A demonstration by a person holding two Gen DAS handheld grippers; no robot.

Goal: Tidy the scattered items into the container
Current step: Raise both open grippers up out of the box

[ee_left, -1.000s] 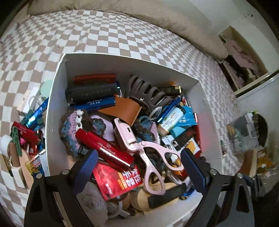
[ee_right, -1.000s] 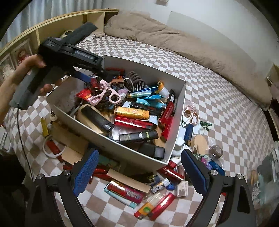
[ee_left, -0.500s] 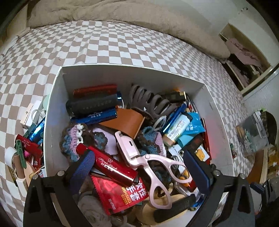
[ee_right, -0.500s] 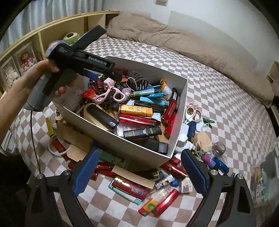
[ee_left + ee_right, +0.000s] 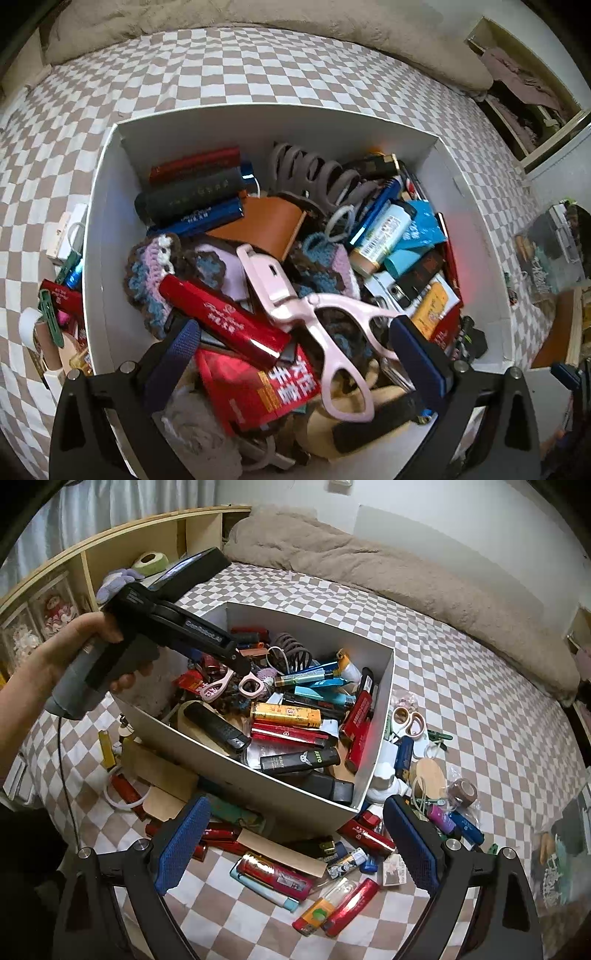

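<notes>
Box (image 5: pixel 373 746) nearly full, pink scissors (image 5: pixel 325 314) on top; lighters (image 5: pixel 273 877) left on bed (image 5: pixel 480 686). Left gripper (image 5: pixel 291 347) and right gripper (image 5: pixel 295 834) fingers wide, empty.

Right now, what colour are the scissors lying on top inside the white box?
Pale pink scissors; clearest in the left wrist view.

**White box nearly full, more clutter around it**

I see the white box (image 5: pixel 96 236) heaped with lighters, tubes and crochet pieces; pink scissors (image 5: pixel 325 317) lie flat on top, handles toward six o'clock, across a red lighter (image 5: pixel 225 321). Outside, from my right camera, loose lighters (image 5: pixel 273 877) lie at six o'clock of the box, and white scissors (image 5: pixel 408 720) at three o'clock.
</notes>
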